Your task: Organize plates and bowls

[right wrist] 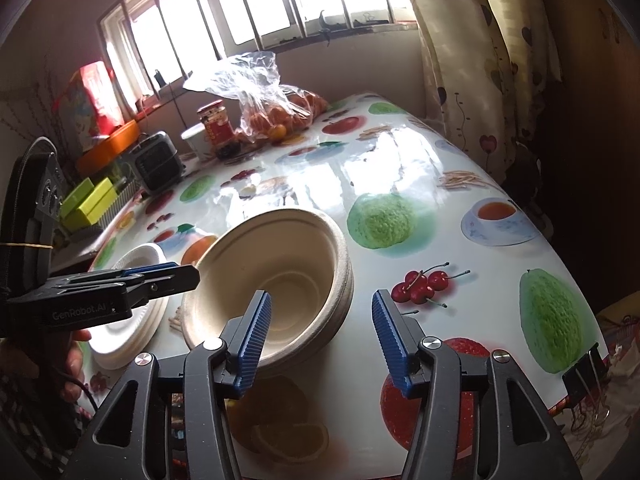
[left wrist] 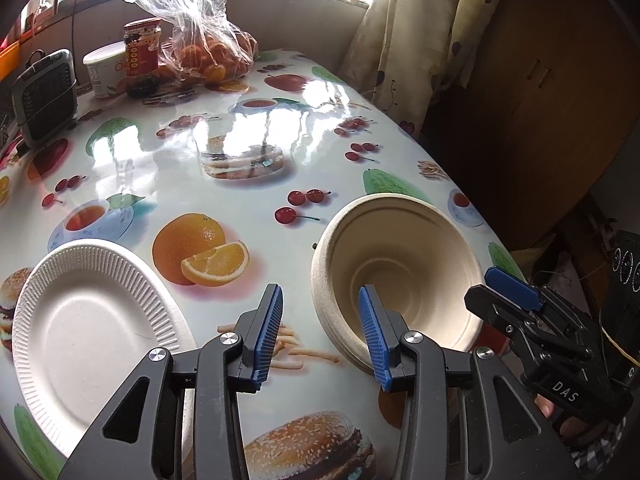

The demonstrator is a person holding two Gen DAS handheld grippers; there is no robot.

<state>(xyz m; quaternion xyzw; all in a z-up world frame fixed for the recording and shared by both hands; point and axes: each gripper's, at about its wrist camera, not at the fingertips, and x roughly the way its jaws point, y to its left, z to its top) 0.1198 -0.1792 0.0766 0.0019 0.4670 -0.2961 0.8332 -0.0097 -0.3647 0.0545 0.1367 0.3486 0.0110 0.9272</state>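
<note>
A stack of beige paper bowls [left wrist: 400, 268] stands near the table's right edge; it also shows in the right wrist view [right wrist: 276, 276]. A stack of white paper plates [left wrist: 92, 320] lies to its left, partly hidden in the right wrist view [right wrist: 132, 320]. My left gripper [left wrist: 320, 328] is open and empty, hovering between the plates and the bowls. My right gripper [right wrist: 320, 340] is open and empty, at the near rim of the bowls; it also shows in the left wrist view [left wrist: 508, 292].
A fruit-print tablecloth [left wrist: 248, 152] covers the table. At the far end stand a bag of oranges [left wrist: 208, 52], a red-lidded jar [left wrist: 142, 56], a white tub [left wrist: 106, 68] and a small grey heater [left wrist: 44, 96]. A curtain [left wrist: 408, 40] hangs at the right.
</note>
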